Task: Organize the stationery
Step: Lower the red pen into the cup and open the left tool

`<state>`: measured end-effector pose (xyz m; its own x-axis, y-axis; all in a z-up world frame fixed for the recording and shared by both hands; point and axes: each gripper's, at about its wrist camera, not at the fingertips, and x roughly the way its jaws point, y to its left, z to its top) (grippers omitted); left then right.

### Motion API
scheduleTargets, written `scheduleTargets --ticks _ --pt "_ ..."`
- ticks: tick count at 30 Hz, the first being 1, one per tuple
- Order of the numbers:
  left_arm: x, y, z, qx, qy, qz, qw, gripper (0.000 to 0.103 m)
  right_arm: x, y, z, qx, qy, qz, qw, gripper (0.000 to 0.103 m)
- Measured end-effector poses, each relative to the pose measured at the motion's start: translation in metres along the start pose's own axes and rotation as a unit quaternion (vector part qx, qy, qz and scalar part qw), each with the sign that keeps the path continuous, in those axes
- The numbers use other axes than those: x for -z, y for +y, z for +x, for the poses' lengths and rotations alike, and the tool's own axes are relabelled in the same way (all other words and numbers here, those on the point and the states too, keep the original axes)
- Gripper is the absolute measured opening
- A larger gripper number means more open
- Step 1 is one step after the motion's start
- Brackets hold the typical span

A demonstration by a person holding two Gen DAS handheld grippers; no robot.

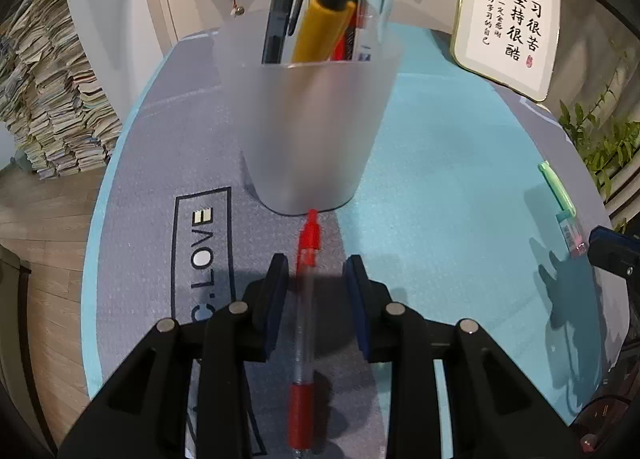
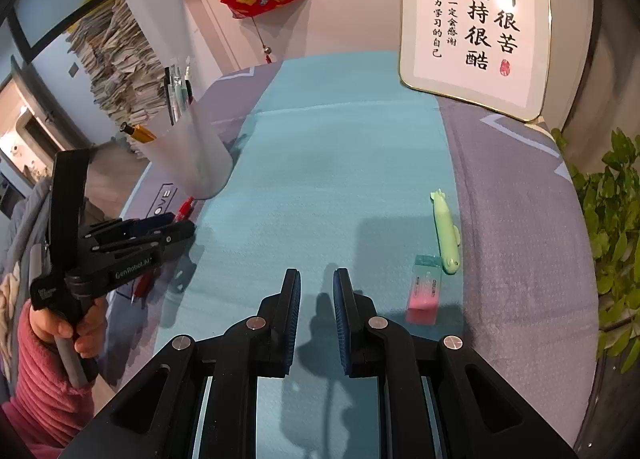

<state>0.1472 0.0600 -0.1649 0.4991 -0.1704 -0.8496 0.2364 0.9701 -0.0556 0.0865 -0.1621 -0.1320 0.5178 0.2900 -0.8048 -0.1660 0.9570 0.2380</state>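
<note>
the red pen (image 1: 306, 323) lies lengthwise between the left gripper (image 1: 316, 279)'s spread, unclenched fingers, its tip toward the cup (image 1: 308, 131) ahead.

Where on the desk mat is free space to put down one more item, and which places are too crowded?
The widest bare patch is the teal strip between the frosted pen cup and the green pen, ahead of the right gripper. It is crowded at the cup's base, where the red pen lies between the open left gripper fingers, and around the eraser.
</note>
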Motion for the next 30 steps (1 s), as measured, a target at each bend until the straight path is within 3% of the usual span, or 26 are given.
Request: scheduleTargets --ticks 4,5,6,11,20,30 --pt "-0.003 -0.003 0.002 -0.010 -0.002 0.005 0.9999 0.025 0.001 0.002 0.001 -0.001 0.003 -0.002 1.000 0.016" --pt "-0.004 -0.006 0.004 -0.012 -0.004 0.006 0.9999 0.013 0.001 0.002 0.001 -0.001 0.005 -0.004 1.000 0.016" --pt "-0.003 -0.006 0.003 -0.009 -0.004 0.007 0.9999 0.011 0.000 0.002 0.002 -0.002 0.008 -0.005 1.000 0.016" --pt "-0.004 0.001 -0.008 0.002 -0.014 -0.025 0.9996 0.011 -0.005 -0.005 0.002 -0.001 0.003 0.008 1.000 0.016" --pt "-0.013 0.004 -0.104 0.001 -0.132 -0.023 0.9911 0.011 -0.006 -0.008 0.013 -0.006 0.012 0.015 1.000 0.016" --pt "-0.064 -0.003 -0.155 -0.035 -0.225 -0.003 0.9738 0.011 -0.003 -0.010 0.005 -0.005 0.004 0.014 1.000 0.016"
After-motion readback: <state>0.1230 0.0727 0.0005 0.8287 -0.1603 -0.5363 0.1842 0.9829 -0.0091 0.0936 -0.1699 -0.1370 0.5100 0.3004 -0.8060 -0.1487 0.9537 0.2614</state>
